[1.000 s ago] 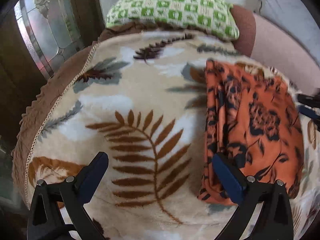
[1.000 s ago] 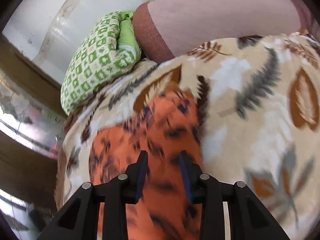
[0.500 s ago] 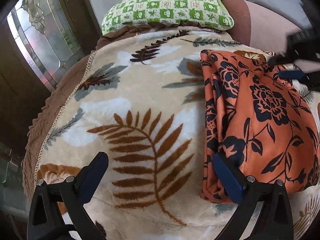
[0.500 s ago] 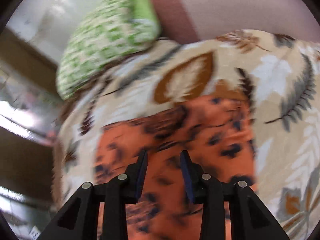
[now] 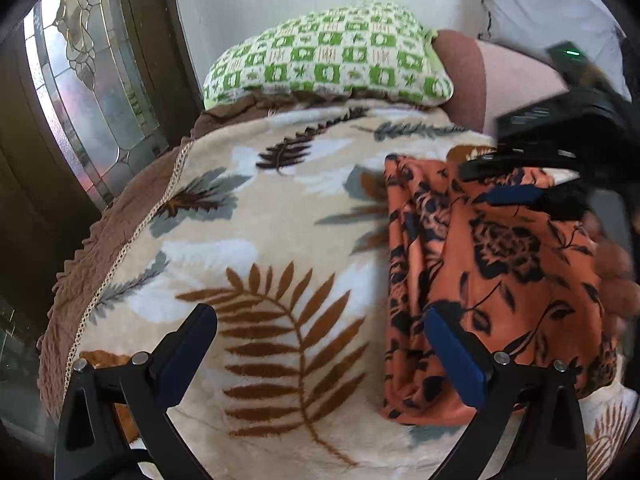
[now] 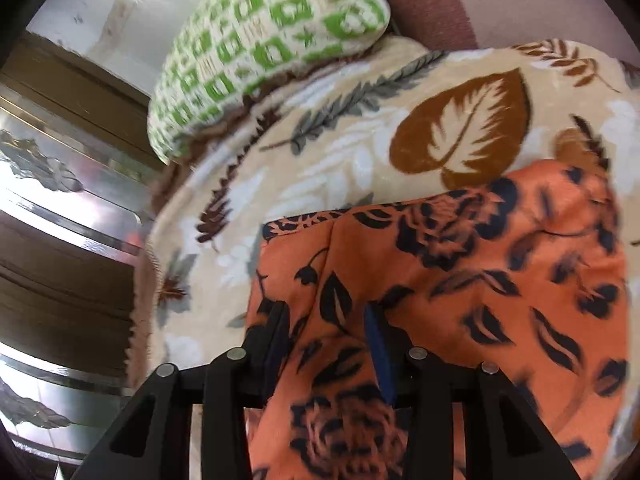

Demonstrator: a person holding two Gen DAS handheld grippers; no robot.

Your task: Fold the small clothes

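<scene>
Orange cloth [image 5: 500, 280] lies folded on blanket [image 5: 260, 220], at 3 o'clock in left view. Left gripper [image 5: 320, 344] wide open, empty. Right gripper [image 6: 326, 340] pinching cloth fold. Likely mid-fold; next, lift edge across.

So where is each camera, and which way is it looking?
Left wrist: on the left gripper, open, looking along the leaf blanket to the green pillow; right gripper shows too.
Right wrist: on the right gripper, above the orange cloth.
Both see cloth, blanket, pillow.
</scene>
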